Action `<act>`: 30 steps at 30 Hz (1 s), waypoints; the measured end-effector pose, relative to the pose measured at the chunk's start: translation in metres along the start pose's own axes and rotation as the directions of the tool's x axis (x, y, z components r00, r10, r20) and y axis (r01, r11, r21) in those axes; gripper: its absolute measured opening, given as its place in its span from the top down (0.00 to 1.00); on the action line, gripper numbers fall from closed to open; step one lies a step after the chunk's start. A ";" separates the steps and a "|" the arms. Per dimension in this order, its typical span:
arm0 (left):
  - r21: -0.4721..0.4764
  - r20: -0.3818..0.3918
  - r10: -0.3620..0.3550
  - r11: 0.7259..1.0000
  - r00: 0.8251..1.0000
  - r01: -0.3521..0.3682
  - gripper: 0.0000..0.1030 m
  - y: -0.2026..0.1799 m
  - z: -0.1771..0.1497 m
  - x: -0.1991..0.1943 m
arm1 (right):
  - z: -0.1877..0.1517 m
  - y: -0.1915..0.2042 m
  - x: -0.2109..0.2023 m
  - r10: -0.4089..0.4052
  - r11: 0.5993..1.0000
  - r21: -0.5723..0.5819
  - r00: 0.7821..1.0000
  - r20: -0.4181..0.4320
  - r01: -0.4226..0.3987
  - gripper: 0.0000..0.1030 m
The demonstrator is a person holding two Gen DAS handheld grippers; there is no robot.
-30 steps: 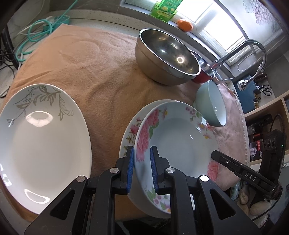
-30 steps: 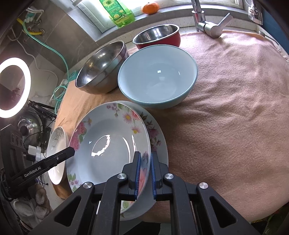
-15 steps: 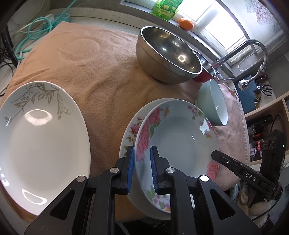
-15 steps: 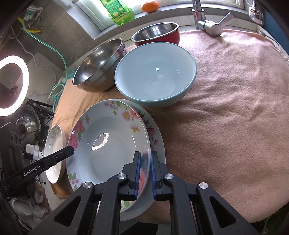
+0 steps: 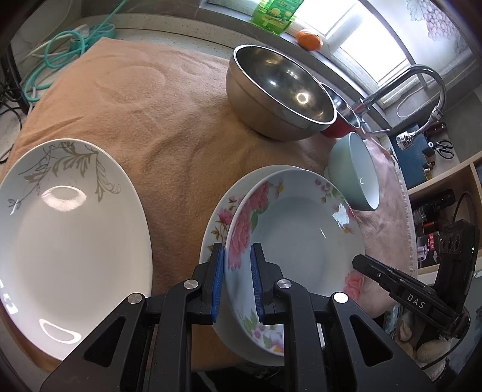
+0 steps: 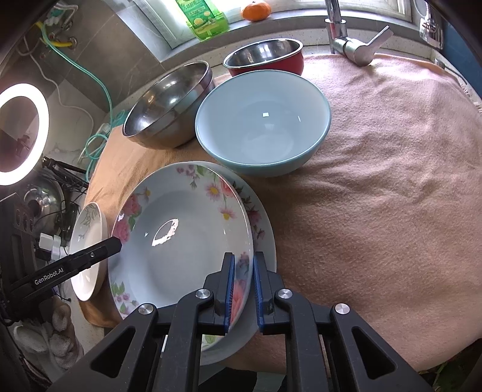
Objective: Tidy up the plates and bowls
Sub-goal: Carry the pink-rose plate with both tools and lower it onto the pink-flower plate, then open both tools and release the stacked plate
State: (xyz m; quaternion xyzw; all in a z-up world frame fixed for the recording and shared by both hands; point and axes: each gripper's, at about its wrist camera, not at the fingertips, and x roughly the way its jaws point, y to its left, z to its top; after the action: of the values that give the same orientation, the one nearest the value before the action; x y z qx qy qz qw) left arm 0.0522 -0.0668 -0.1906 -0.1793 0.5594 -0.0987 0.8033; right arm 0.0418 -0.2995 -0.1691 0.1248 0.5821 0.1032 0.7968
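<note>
Floral deep plate: above a second floral plate on the blanket-covered worktop. Left gripper and right gripper: jaws clamped on its opposite rims. Blue bowl just beyond.

Lower floral plate mostly hidden beneath upper floral plate.

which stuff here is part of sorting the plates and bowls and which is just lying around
Job: upper floral plate, floral plate beneath, leaf-pattern plate, steel bowl, red bowl, blue bowl.

Lying about: orange, green carton, faucet, green hose.
</note>
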 end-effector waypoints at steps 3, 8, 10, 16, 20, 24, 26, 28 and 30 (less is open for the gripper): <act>0.007 -0.001 0.000 1.000 1.000 0.000 0.85 0.000 0.000 0.000 | 0.000 0.000 0.000 -0.001 1.000 0.003 1.000 -0.003 0.001 0.88; 0.009 0.005 0.002 1.000 1.000 -0.002 0.85 0.000 0.000 -0.003 | 0.000 -0.001 -0.002 -0.001 1.000 -0.003 1.000 -0.009 0.001 0.88; 0.006 0.014 0.001 1.000 1.000 -0.001 0.85 0.001 0.002 -0.006 | 0.000 0.000 -0.004 -0.005 1.000 -0.007 1.000 -0.001 0.005 0.88; -0.014 0.042 -0.008 1.000 0.999 0.009 0.85 0.010 0.003 -0.021 | -0.001 0.002 -0.016 -0.025 0.999 -0.026 0.999 0.032 0.026 0.85; -0.028 0.061 -0.002 1.000 0.998 0.004 0.85 0.018 -0.001 -0.032 | -0.002 0.003 -0.023 -0.024 0.999 -0.035 0.998 0.051 0.026 0.83; -0.052 0.086 0.008 0.999 0.996 -0.003 0.85 0.028 -0.004 -0.045 | -0.003 0.013 -0.030 -0.016 0.998 -0.064 0.997 0.075 0.020 0.83; -0.069 0.101 0.013 0.998 0.995 -0.006 0.85 0.034 -0.005 -0.053 | -0.003 0.022 -0.033 -0.013 0.996 -0.090 0.996 0.091 0.021 0.83; -0.084 0.119 0.019 0.996 0.993 -0.009 0.85 0.040 -0.007 -0.061 | -0.002 0.030 -0.035 0.000 0.994 -0.111 0.995 0.101 0.011 0.83; -0.105 0.135 0.025 0.994 0.991 -0.011 0.85 0.049 -0.011 -0.070 | -0.001 0.038 -0.036 0.028 0.992 -0.125 0.995 0.098 -0.016 0.83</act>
State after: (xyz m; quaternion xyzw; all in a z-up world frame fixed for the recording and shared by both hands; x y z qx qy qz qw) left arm 0.0150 0.0009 -0.1528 -0.2221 0.5092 -0.0496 0.8300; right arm 0.0296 -0.2746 -0.1247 0.0864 0.5326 0.1418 0.8299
